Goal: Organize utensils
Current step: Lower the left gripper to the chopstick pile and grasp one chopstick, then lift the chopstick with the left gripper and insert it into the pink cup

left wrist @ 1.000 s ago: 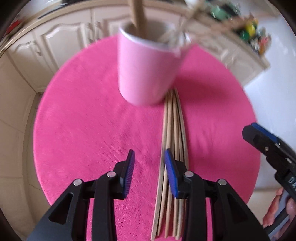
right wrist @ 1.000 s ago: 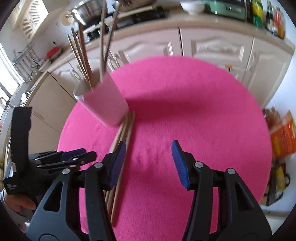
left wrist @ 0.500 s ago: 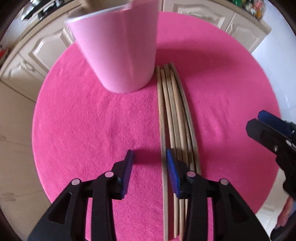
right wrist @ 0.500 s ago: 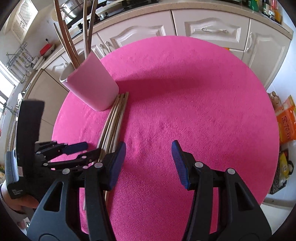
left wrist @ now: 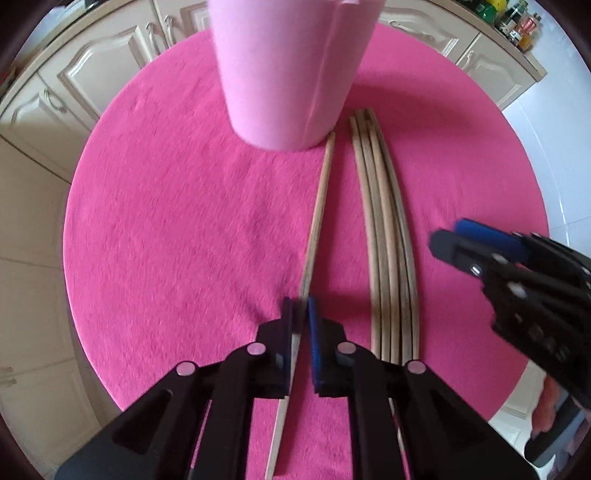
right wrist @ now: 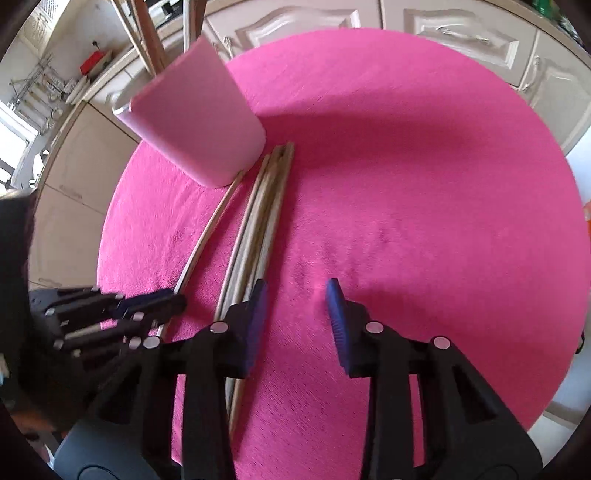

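- The left gripper (left wrist: pixel 300 314) pinches one chopstick (left wrist: pixel 317 206) near its end; the long stick may pivot and slip.
- Its tip touches the pink cup (left wrist: pixel 284 70), which may tip.
- The right gripper (right wrist: pixel 295 299) hangs open beside the remaining chopsticks (right wrist: pixel 258 218) on the pink mat (right wrist: pixel 424 184).

Cream kitchen cabinets (right wrist: pixel 461 33), white floor (left wrist: pixel 561 155)

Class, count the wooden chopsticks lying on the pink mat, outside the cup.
5: one chopstick clamped in the left gripper, apart from the rest; four bundled to its right. Overlap may hide others.
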`<act>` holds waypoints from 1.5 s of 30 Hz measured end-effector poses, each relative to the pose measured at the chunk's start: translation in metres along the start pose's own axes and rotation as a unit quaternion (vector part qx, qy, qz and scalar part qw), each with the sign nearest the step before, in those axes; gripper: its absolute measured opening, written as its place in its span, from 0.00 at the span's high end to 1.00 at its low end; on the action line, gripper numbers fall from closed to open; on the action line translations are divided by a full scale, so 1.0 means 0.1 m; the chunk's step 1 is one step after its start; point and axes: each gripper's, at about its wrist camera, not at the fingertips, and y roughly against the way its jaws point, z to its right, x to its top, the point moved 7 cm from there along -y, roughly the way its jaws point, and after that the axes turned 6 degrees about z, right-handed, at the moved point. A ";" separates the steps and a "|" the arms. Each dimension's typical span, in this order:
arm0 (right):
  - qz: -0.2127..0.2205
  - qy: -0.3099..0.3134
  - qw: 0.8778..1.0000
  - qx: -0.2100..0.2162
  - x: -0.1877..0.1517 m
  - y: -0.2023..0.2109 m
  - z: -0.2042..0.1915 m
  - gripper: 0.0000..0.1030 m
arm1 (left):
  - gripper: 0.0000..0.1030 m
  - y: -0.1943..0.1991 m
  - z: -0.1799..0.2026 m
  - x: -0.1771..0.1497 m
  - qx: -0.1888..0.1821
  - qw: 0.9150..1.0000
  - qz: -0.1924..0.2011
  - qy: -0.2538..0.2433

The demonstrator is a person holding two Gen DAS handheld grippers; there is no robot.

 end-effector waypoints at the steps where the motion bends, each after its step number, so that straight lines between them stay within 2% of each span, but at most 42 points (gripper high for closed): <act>1: -0.004 0.001 1.000 0.002 0.01 -0.03 -0.03 0.72 | 0.92 0.00 -0.03 -0.04 -0.004 1.000 -0.003 0.007; 7: -0.021 0.007 1.000 -0.009 0.08 -0.16 -0.14 0.78 | 0.92 -0.02 -0.15 -0.03 -0.022 1.000 -0.012 0.017; 9: -0.024 0.012 0.999 -0.022 0.11 -0.17 -0.16 0.78 | 0.91 -0.08 -0.23 0.05 -0.023 0.999 -0.016 0.015; 20: -0.042 -0.015 0.997 -0.061 0.28 -0.24 -0.24 0.79 | 0.90 -0.13 -0.17 0.29 -0.016 0.999 -0.037 0.014; 25: -0.050 -0.031 0.996 -0.060 0.33 -0.23 -0.19 0.79 | 0.90 -0.18 -0.13 0.44 -0.013 0.999 -0.048 0.006; 30: -0.059 -0.024 0.996 -0.066 0.39 -0.28 -0.22 0.79 | 0.89 -0.14 -0.14 0.36 -0.004 0.999 -0.053 0.001; 35: -0.040 0.002 0.995 -0.087 0.47 -0.34 -0.31 0.82 | 0.90 -0.12 -0.06 0.30 -0.007 0.999 -0.037 -0.018; 40: -0.044 -0.016 0.997 -0.057 0.38 -0.28 -0.21 0.94 | 0.91 -0.03 -0.04 0.23 -0.013 1.000 -0.016 -0.005; 45: -0.044 -0.068 0.997 -0.001 0.31 -0.13 0.02 0.95 | 0.92 0.16 0.00 0.17 -0.021 1.000 0.012 -0.014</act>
